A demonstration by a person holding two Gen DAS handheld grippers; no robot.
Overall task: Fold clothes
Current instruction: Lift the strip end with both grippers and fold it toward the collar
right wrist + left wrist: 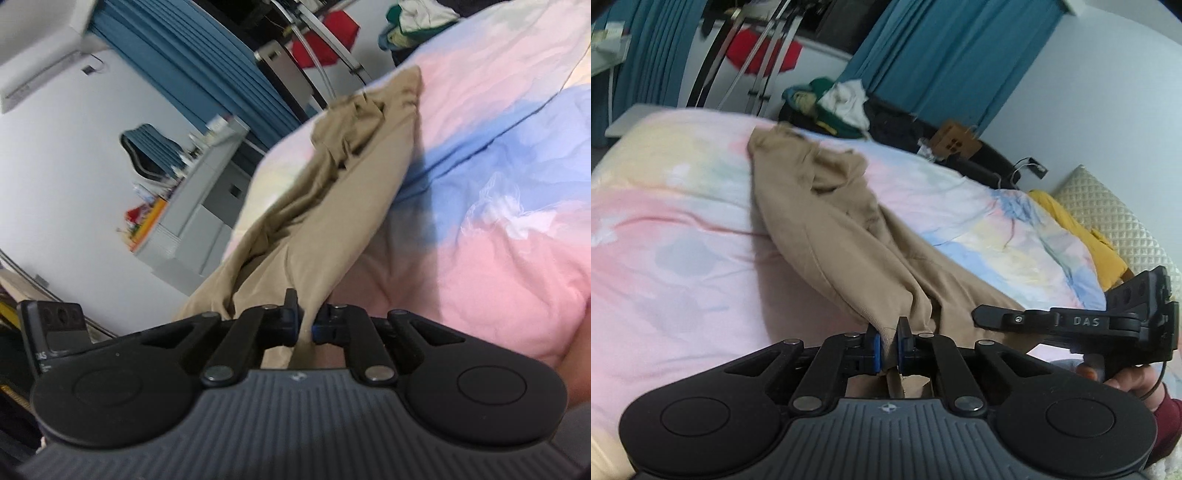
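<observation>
Tan garment [827, 221] stretched along the bed [676, 236], far bunched end resting on the pastel cover, near end lifted off it. Left gripper [889, 343] pinching one near corner of the tan garment, fingers [874, 345] pressed on the cloth with a flap hanging below. Right gripper [306, 325] pinching the other near corner, fingers [291, 321] closed on the fabric in the same way. Seen only from the left wrist: the right gripper itself [1071, 321] just right of the tan garment, a hand [1126, 380] in a dark red sleeve [1167, 417] behind it; a yellow cloth [1082, 236] and a quilted pillow [1119, 221] at the right edge of the bed; a heap of clothes [834, 103] and a cardboard box [956, 142] beyond the bed's far side. Seen only from the right wrist: a grey drawer unit [207, 206] with small clutter on top, left of the bed; a wall air conditioner [44, 55] high above that. Common to both: teal curtains [942, 55] and a red item [325, 33] on a metal rack beyond the far end of the bed
</observation>
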